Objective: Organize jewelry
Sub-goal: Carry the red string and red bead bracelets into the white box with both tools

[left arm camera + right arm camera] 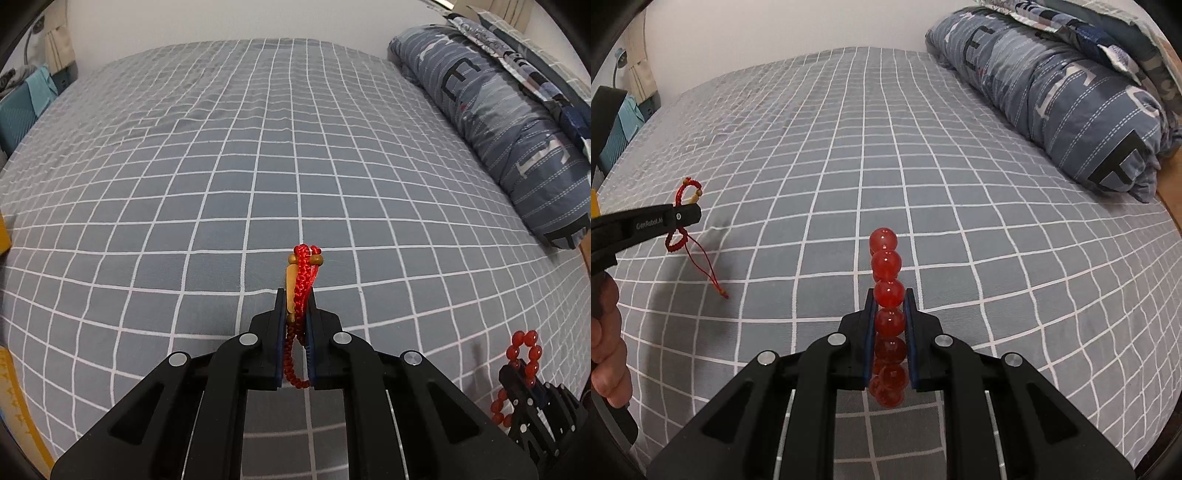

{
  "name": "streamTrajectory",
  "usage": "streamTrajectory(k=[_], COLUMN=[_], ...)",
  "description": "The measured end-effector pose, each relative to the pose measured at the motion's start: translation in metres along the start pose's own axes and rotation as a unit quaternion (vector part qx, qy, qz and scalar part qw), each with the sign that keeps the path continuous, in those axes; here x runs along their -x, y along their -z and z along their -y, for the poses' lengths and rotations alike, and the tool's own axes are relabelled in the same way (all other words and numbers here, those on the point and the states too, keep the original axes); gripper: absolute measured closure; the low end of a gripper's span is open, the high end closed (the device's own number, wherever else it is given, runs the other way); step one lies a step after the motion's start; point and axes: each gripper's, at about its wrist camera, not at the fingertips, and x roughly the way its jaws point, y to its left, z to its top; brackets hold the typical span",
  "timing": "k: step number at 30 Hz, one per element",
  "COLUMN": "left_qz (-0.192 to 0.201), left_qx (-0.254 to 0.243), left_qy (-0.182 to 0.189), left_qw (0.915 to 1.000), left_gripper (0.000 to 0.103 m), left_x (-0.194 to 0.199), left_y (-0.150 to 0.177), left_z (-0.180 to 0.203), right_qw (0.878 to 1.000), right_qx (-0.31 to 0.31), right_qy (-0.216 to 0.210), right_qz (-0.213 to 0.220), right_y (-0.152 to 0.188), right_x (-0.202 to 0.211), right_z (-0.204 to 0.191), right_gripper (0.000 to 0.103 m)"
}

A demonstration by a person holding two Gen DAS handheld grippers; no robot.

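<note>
Writing: "GenRobot.AI" is showing in pale letters on the side of the left tongs [687,216]; large block letters are running across the folded blue quilt [1067,99], among them an "F", though no whole word is reading clearly.

Count: two bracelets, two tongs, one quilt, one bed.

Item 1, red braided cord bracelet [303,280] with tan wooden beads: the left tongs [295,295] are clenching on it, holding it clear above the bed [221,166]. One loop is sticking out past the tips, another is hanging below, and two thin tail cords are dangling down.

Item 2, red glass-bead bracelet [886,291]: the right tongs [889,297] are gripping it between the blue pads, with three beads standing out beyond the tips.

The bed is wearing a grey sheet with a white grid. The quilt is lying along its right edge. A person's hand [605,339] is grasping the left handle.
</note>
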Motion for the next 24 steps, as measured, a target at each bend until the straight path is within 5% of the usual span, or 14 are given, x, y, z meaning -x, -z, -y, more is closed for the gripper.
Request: streamTrajectory(k=[11, 24], left_qz=[0.038, 0.081], left_qx=[-0.02, -0.03], left_qy=[-0.002, -0.052], left_qw=[0.9991, 0.9949], left_gripper=[0.095, 0.095], left_x=[0.049, 0.125], left_y=[0.012, 0.035], left_z=[0.003, -0.011], right_qw=[1.0, 0.999], right_qx=[-0.011, 0.002], right_qy=[-0.001, -0.008], right_qz=[0.028, 0.053], right_y=[-0.002, -0.001], right_x=[0.037, 0.077], right_z=[0.002, -0.011], right_gripper=[0.09, 0.09])
